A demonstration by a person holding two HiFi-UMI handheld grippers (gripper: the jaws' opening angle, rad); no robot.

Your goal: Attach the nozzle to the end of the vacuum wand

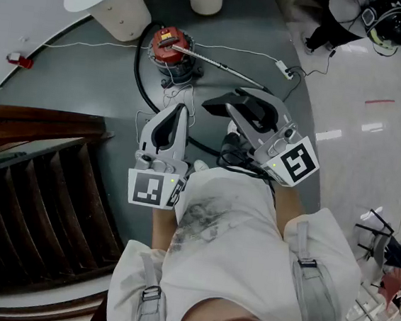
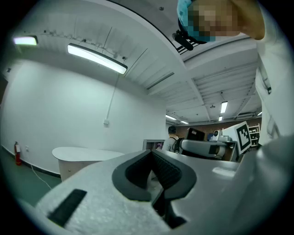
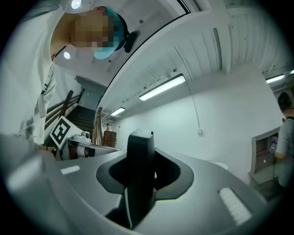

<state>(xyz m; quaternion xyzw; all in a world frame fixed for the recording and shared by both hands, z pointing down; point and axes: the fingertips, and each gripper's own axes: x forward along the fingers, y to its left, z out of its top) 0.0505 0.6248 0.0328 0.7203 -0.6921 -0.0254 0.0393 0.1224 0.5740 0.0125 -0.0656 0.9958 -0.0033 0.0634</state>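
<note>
**First:** Your right hand-held gripper [image 1: 236,104] is closed partway on a dark, flat piece, the nozzle [image 3: 140,165] by the look of it. The piece stands between the pads and juts out past them. I'd judge you hold it that way to leave one end free for the wand.

**Second:** Agreed. Your left hand-held gripper [image 1: 181,111] has its jaws pressed together with nothing between them. You carry both grippers roughly level in front of your body, well above the floor [image 1: 87,84]. That looks like approaching, not fitting.

**First:** The wand [image 1: 228,68] reaches from the red vacuum [image 1: 171,48] out to the right over the floor, well apart from your nozzle. Its far end lies near a white power strip [image 1: 287,70]. You'll probably want the empty gripper to lift or steady it.

**Second:** Some things you can't settle from here. The right gripper view shows only a dark slab, so you can't tell which end of the nozzle is the socket. In the head view the gripper body covers most of the nozzle. The wand's tip is too small to read. The black hose [image 1: 139,78] disappears beneath your grippers, so its full run is hidden.
</note>
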